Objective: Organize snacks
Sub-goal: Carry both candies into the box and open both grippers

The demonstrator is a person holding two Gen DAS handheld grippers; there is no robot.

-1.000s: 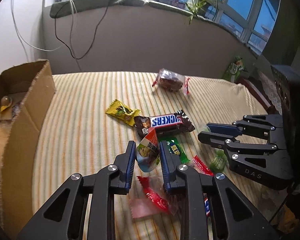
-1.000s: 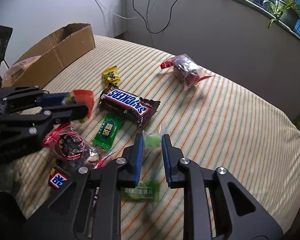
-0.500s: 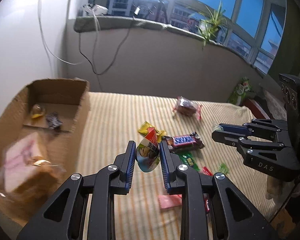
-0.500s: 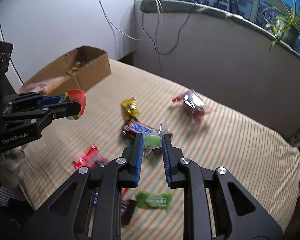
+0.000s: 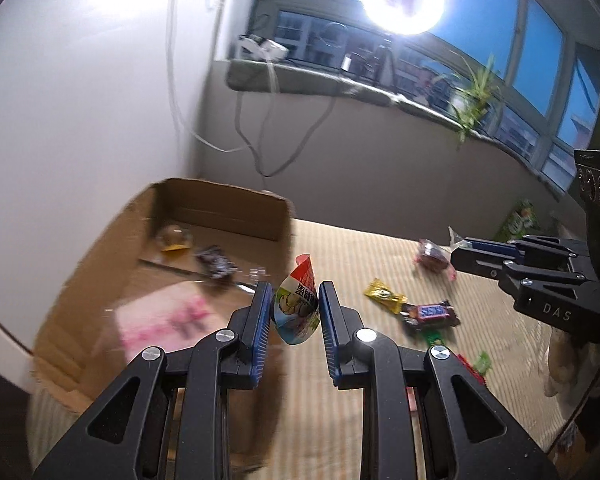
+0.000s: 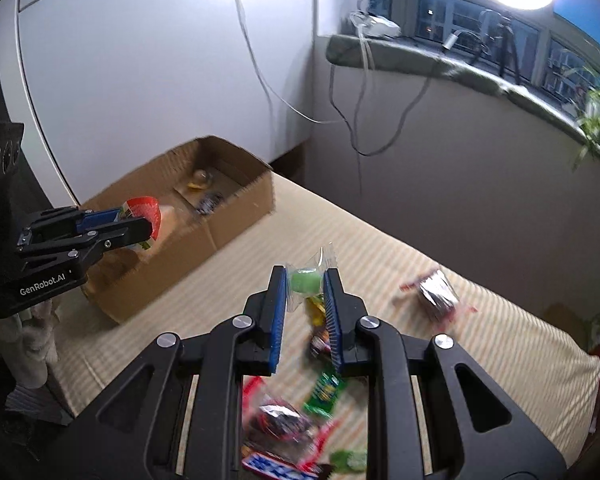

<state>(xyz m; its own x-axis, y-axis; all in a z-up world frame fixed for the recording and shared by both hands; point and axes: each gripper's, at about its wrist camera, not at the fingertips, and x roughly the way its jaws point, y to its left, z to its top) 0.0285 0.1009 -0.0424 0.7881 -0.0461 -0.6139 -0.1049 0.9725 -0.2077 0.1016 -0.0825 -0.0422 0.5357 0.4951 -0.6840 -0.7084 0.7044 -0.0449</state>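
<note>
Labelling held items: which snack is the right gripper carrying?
The round green candy in clear wrapper, pinched in the right gripper. The left gripper holds the red-topped printed packet.

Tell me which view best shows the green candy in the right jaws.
The right wrist view: the green candy sits centred and sharp between the jaws. The left wrist view shows only a corner of its clear wrapper sticking out at the jaw tips.

Blurred pink packet [image 5: 162, 320] in box [image 5: 216, 204]

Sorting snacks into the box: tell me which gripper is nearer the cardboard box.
Left. The left gripper, holding a cone-shaped snack, is at the cardboard box, over its near rim. The right gripper, holding a green candy, hangs over the striped cloth, well short of it.
</note>
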